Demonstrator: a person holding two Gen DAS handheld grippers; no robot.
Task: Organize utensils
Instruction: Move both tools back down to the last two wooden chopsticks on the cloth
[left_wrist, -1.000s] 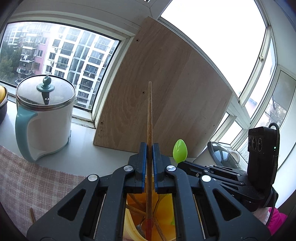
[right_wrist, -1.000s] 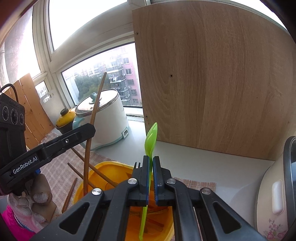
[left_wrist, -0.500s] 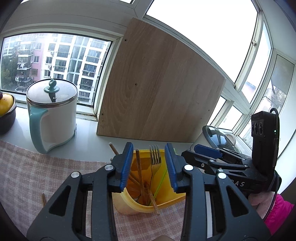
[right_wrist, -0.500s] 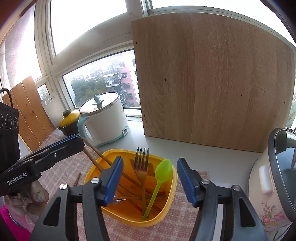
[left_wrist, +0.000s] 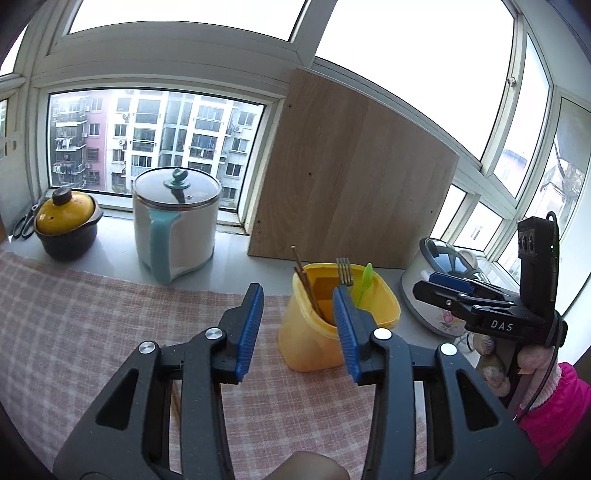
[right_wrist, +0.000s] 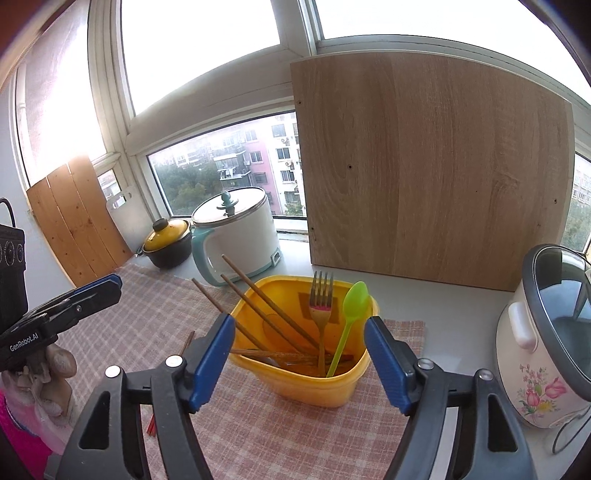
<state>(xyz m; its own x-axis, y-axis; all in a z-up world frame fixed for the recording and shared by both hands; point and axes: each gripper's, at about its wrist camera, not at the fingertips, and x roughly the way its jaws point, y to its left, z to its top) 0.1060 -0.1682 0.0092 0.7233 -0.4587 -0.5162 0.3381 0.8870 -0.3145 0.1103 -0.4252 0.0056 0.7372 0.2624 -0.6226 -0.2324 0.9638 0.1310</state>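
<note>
A yellow tub (right_wrist: 332, 387) stands on the pink checked cloth (right_wrist: 258, 435). In it lean several wooden chopsticks (right_wrist: 258, 302), a fork (right_wrist: 320, 302) and a green spoon (right_wrist: 351, 314). My right gripper (right_wrist: 300, 354) is open and empty, just in front of the tub. My left gripper (left_wrist: 298, 325) is open and empty, left of the tub (left_wrist: 314, 347) and a little back from it. Loose chopsticks (right_wrist: 186, 341) lie on the cloth left of the tub, partly hidden by my fingers.
A white and teal electric pot (left_wrist: 173, 225) and a black pot with a yellow lid (left_wrist: 66, 225) stand on the sill at the left. A wooden board (right_wrist: 424, 166) leans on the window behind the tub. A flowered rice cooker (right_wrist: 546, 339) stands at the right.
Both grippers opened, letting the chopstick and the green spoon drop into the tub, then drew back and up from it.
</note>
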